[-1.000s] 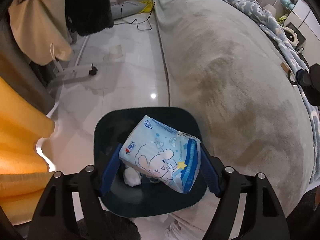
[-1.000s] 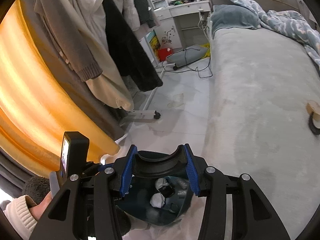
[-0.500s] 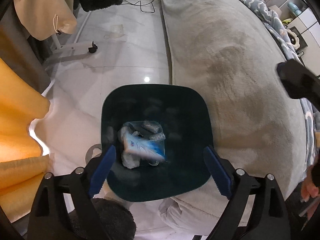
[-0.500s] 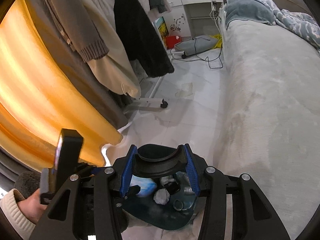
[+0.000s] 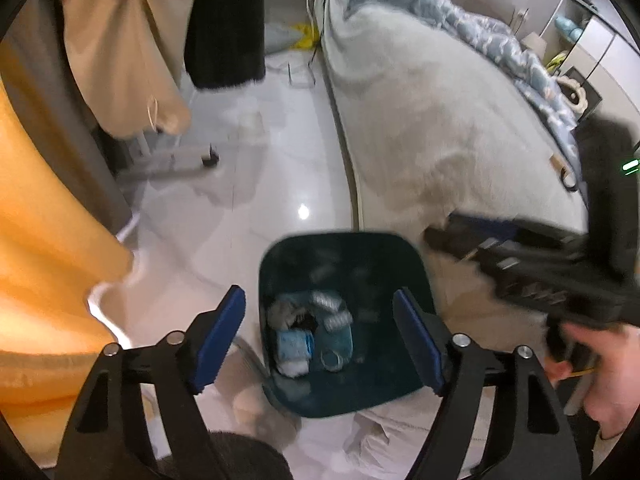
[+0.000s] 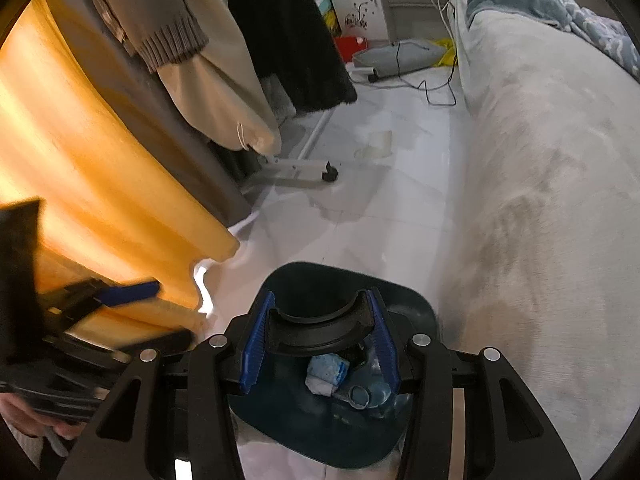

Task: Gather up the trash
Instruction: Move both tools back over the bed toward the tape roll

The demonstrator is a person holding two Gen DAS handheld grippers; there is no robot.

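Note:
A dark teal trash bin (image 5: 280,256) stands on the white floor beside the bed; it also shows in the right wrist view (image 6: 416,304). Inside lie a blue-and-white tissue pack (image 5: 295,343), crumpled tissue and a crushed clear bottle (image 5: 334,316). My left gripper (image 5: 320,336) hangs open and empty above the bin. My right gripper (image 6: 318,344) is shut on a black curved plastic piece (image 6: 316,330) and holds it over the bin's rim; the tissue pack (image 6: 329,367) shows below it. The right gripper also shows at the right of the left wrist view (image 5: 472,236).
A grey bed (image 5: 440,128) fills the right side. An orange curtain (image 5: 44,240) and hanging coats (image 6: 224,80) line the left. A rack's wheeled base (image 6: 304,168) and cables (image 6: 436,92) lie on the floor farther off.
My left gripper opened and let go of the tissue pack, which fell into the bin. The left gripper has since drawn back and up. The right gripper still holds the black piece.

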